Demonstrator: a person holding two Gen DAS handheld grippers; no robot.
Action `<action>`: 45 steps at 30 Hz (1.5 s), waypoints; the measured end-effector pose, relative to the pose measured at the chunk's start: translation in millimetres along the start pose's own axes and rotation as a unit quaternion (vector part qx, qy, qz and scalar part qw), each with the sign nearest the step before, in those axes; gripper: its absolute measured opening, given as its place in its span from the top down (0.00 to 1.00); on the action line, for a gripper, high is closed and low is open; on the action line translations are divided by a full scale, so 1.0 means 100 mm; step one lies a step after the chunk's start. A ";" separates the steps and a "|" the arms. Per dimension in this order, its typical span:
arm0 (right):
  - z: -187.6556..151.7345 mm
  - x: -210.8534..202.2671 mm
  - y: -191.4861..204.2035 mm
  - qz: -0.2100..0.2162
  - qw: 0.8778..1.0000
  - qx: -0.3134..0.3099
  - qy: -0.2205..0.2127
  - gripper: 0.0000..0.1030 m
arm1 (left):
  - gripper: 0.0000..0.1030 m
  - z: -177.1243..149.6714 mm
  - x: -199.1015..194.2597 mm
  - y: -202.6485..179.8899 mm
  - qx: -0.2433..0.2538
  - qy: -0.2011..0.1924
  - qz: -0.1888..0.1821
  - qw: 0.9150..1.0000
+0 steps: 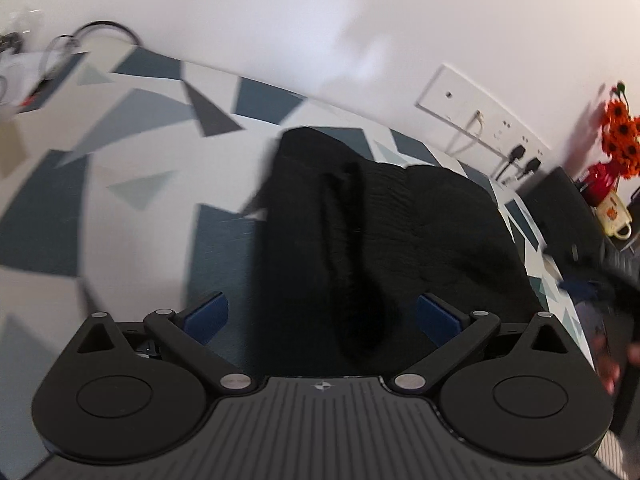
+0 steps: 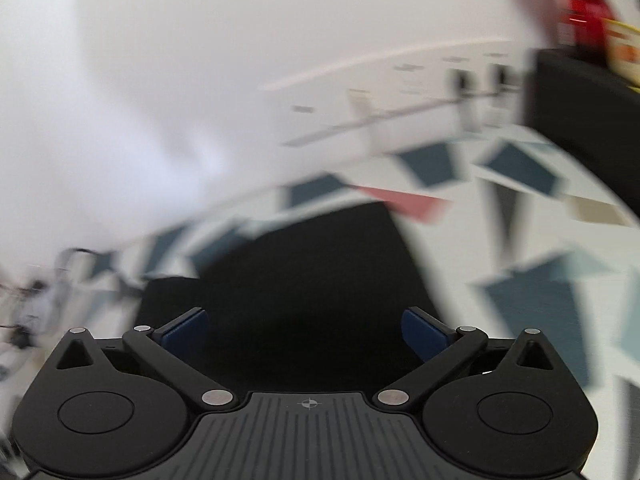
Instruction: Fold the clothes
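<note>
A black knitted garment (image 1: 360,232) lies bunched on a table with a white cloth patterned in blue and grey triangles (image 1: 132,152). My left gripper (image 1: 322,314) hovers above the garment's near edge, open, blue pads wide apart with nothing between them. In the right wrist view the same black garment (image 2: 312,280) fills the middle, blurred by motion. My right gripper (image 2: 304,332) is open over it, its blue pads (image 2: 424,336) spread and holding nothing. The other gripper and a hand (image 1: 612,356) show at the left view's right edge.
A white wall with a socket panel and plugged cables (image 1: 480,120) runs behind the table. Orange flowers in a red vase (image 1: 620,140), a cream mug (image 1: 614,216) and a dark box (image 1: 560,200) stand at the right. Cables and clutter (image 1: 48,64) lie at the far left.
</note>
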State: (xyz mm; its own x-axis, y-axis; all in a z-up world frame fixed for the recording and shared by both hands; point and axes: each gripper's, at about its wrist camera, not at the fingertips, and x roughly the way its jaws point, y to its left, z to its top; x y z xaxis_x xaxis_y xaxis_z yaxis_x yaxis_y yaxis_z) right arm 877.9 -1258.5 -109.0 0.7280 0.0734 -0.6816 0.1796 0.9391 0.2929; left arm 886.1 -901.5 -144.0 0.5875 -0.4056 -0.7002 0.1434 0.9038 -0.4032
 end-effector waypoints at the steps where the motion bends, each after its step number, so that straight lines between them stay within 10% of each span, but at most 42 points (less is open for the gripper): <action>1: -0.04 -0.01 -0.15 -0.018 1.000 0.009 0.008 0.01 | 0.01 0.02 0.09 -0.05 0.006 0.005 0.001 1.000; 9: -0.43 0.08 -0.41 -0.015 0.999 0.017 0.037 0.01 | 0.02 0.01 0.44 -0.24 0.045 0.018 0.034 0.998; 20: -0.84 0.08 0.03 0.012 0.980 -0.187 0.068 0.01 | 0.12 -0.20 0.26 -0.19 0.044 0.035 0.033 0.998; 32: -0.68 -0.15 -0.05 0.039 0.980 -0.160 0.109 0.01 | 0.01 -0.34 0.01 -0.17 0.045 0.065 0.044 0.996; 36: -0.42 -0.25 -0.08 0.048 0.988 -0.137 0.045 0.01 | 0.01 -0.13 0.07 -0.17 0.053 0.042 0.067 0.995; 45: -0.16 0.45 -0.08 0.014 0.992 -0.106 0.068 0.01 | 0.00 0.16 0.52 0.05 0.012 0.066 0.024 0.997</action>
State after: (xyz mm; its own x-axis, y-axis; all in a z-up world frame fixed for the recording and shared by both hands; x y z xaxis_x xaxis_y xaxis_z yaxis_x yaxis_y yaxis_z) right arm 898.5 -1257.0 -153.1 0.6315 0.1307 -0.7643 0.0072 0.9847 0.1744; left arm 930.3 -915.8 -173.6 0.4835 -0.3757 -0.7906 0.1388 0.9247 -0.3545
